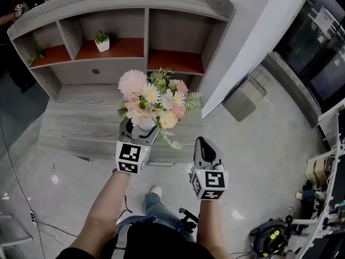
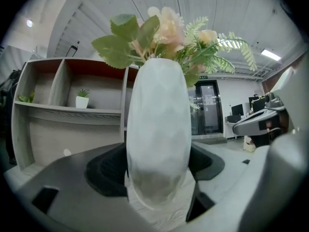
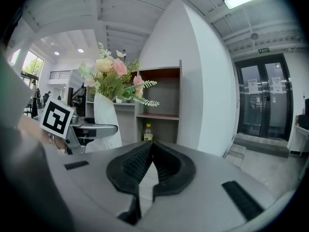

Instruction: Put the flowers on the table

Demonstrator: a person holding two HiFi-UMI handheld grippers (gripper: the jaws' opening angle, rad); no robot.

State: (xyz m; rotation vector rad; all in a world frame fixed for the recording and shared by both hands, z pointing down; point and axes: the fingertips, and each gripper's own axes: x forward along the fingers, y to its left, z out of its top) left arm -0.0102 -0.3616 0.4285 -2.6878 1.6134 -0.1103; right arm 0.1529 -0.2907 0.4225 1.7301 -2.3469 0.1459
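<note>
Out in front of the grey wooden table (image 1: 81, 123), my left gripper (image 1: 141, 129) has the white vase (image 2: 158, 134) clamped between its pads. The jaws are spread pretty wide, because the vase is fat and fills the gap. It's standing upright in the grip. The flowers (image 1: 156, 99) stick out the top, a mix of pink, white and cream with some green fern bits.

From the head view the bunch sits over the front part of the table, a bit right of middle. In the left gripper view I can see wood grain right below the bottom of the vase. I honestly can't tell if it's touching the tabletop or just above it.

My right gripper (image 1: 202, 142) is empty, pads pressed together at the tips. It's just to the right of the vase, level with the table's front edge and not touching anything.

A shelf unit (image 1: 135, 31) with reddish boards sits at the back of the table. There's a small potted plant (image 1: 102, 41) in one of its cubbies. The right gripper view also picks up a little bottle (image 3: 148, 132) down low in the shelving. A big white wall panel (image 1: 253, 42) stands beside the table on the right.
</note>
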